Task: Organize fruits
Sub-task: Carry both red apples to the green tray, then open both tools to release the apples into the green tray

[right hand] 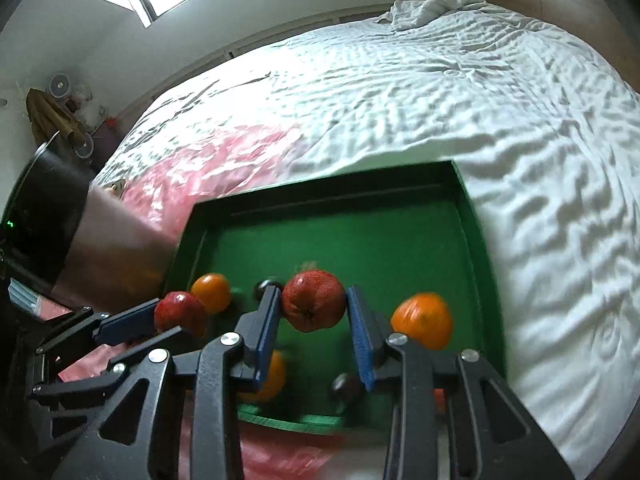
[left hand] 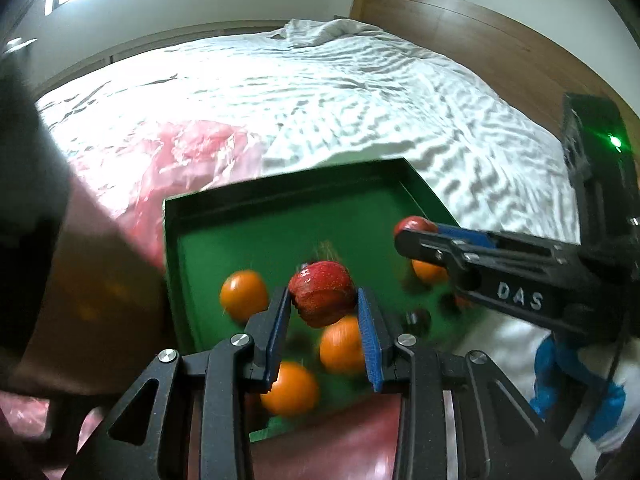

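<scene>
A green tray [left hand: 288,180] [right hand: 328,184] lies on the bed and holds several oranges [left hand: 244,295] [right hand: 422,320] and small dark fruits [left hand: 418,320] [right hand: 346,386]. My left gripper [left hand: 323,294] is shut on a red apple [left hand: 320,304] above the tray's middle. From the right wrist view this gripper [right hand: 176,316] comes in from the left with its apple [right hand: 180,312]. My right gripper [right hand: 313,300] is shut on a second red apple [right hand: 314,308] over the tray. The left wrist view has it [left hand: 416,232] at the tray's right side, with that apple [left hand: 414,224] partly hidden.
The tray rests on a rumpled white sheet [left hand: 360,100] [right hand: 440,100]. A pink plastic bag [left hand: 180,160] [right hand: 208,168] lies left of and under the tray. A person's forearm [left hand: 100,300] [right hand: 120,248] is at the left. A wooden headboard [left hand: 460,28] stands behind.
</scene>
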